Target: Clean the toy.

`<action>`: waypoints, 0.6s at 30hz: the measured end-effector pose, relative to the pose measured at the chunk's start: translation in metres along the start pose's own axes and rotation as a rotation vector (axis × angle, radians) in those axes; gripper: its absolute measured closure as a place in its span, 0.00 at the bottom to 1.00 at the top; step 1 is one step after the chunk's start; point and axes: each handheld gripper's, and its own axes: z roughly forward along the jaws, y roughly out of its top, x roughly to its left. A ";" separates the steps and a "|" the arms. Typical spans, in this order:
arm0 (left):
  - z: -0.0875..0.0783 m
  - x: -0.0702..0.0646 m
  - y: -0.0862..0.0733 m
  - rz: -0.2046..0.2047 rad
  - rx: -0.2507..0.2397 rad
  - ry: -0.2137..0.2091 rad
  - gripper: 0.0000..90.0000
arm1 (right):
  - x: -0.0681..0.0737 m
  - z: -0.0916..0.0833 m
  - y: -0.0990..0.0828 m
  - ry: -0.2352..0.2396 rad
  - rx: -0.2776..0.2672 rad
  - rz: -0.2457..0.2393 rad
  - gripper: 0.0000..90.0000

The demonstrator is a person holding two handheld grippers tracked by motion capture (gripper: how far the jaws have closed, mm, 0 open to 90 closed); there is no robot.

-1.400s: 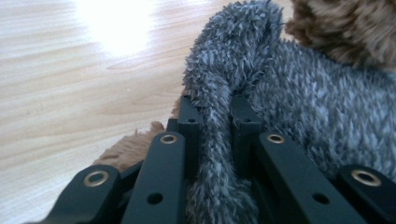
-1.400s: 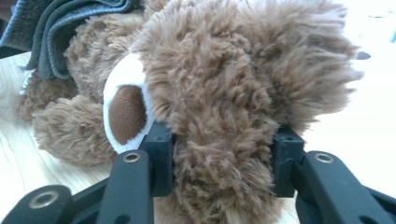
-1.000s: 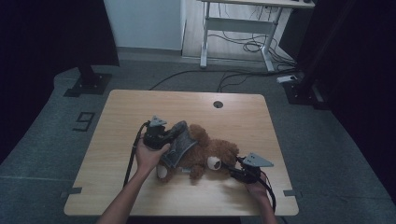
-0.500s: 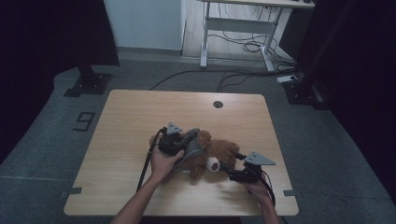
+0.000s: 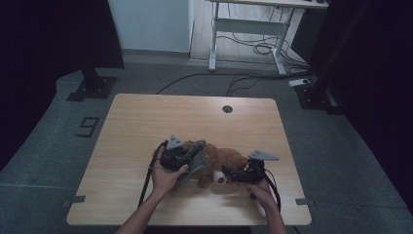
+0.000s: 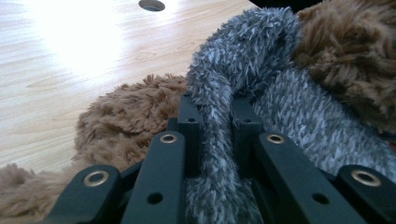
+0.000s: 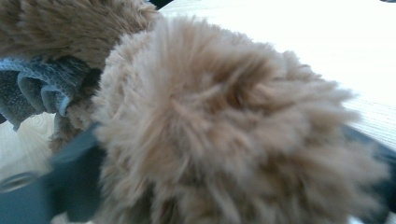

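Left claw (image 5: 187, 158) is clamped tight on a fold of fuzzy grey garment (image 6: 219, 135), worn by a shaggy brown plush toy (image 5: 221, 163) lying near the front-middle of the wooden counter (image 5: 146, 122). Toy's fur is long & tufty, w/ a pale rounded bit facing front. Right claw (image 5: 233, 174) has just been opening, jaws wide, brown fur between them

Plush toy (image 5: 221, 161) on table (image 5: 146, 122), btwn claws.
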 end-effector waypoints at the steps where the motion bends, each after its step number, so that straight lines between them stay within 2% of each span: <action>1: -0.002 0.001 -0.001 -0.006 -0.004 -0.005 0.86 | 0.000 -0.002 -0.001 -0.010 0.000 0.000 0.26; 3: -0.004 0.001 -0.004 -0.013 -0.017 -0.010 0.86 | 0.002 -0.003 -0.003 -0.019 -0.023 -0.020 0.39; 4: -0.006 0.002 -0.006 -0.017 -0.028 -0.011 0.86 | 0.002 -0.003 -0.003 -0.019 -0.023 -0.020 0.39; 5: -0.007 0.002 -0.008 -0.017 -0.040 -0.011 0.86 | 0.004 -0.003 -0.004 -0.027 -0.028 -0.037 0.43; 6: -0.008 0.002 -0.010 -0.018 -0.052 -0.009 0.86 | 0.006 -0.003 -0.003 -0.051 -0.037 -0.077 0.50; 7: -0.009 0.001 -0.012 -0.022 -0.064 -0.006 0.86 | 0.006 -0.003 -0.003 -0.051 -0.037 -0.077 0.50; 12: -0.010 0.005 -0.011 -0.027 -0.098 0.007 0.86 | 0.005 0.005 0.004 -0.131 -0.071 -0.103 0.57; 18: -0.005 0.014 -0.007 -0.062 -0.121 0.014 0.86 | 0.001 0.019 0.014 -0.209 -0.103 -0.139 0.60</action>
